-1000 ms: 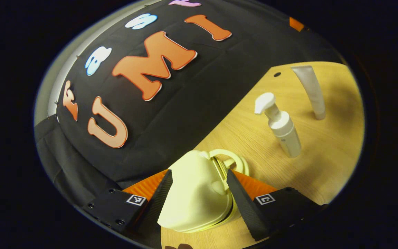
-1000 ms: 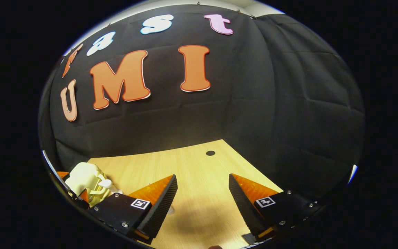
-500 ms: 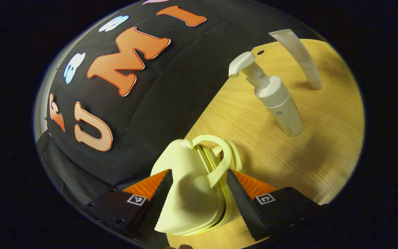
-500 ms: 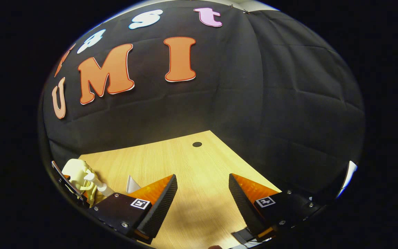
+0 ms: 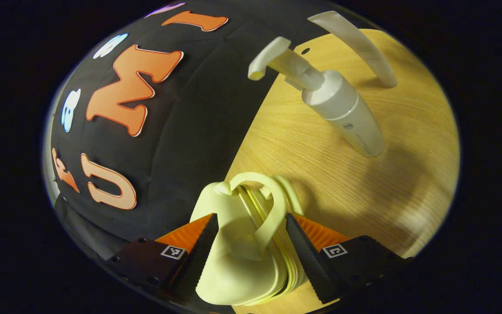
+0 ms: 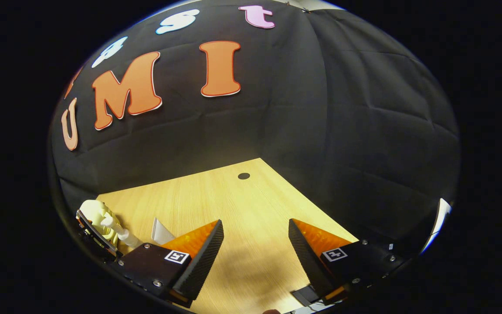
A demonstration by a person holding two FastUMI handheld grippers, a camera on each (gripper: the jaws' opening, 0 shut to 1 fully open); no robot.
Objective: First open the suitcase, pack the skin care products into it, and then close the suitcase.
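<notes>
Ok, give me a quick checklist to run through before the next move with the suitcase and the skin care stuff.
1. Left hand-held gripper grips the small pale suitcase: ok, both fingers press its sides.
2. Suitcase open: not ok, its two halves are together and the handle is folded over the seam.
3. Right hand-held gripper free to help: ok, open with nothing between the fingers, above the wooden table.
4. Pump bottle upright on the table: ok.
5. White tube standing behind the bottle: ok.
6. How the suitcase's catch works: cannot tell.
</notes>
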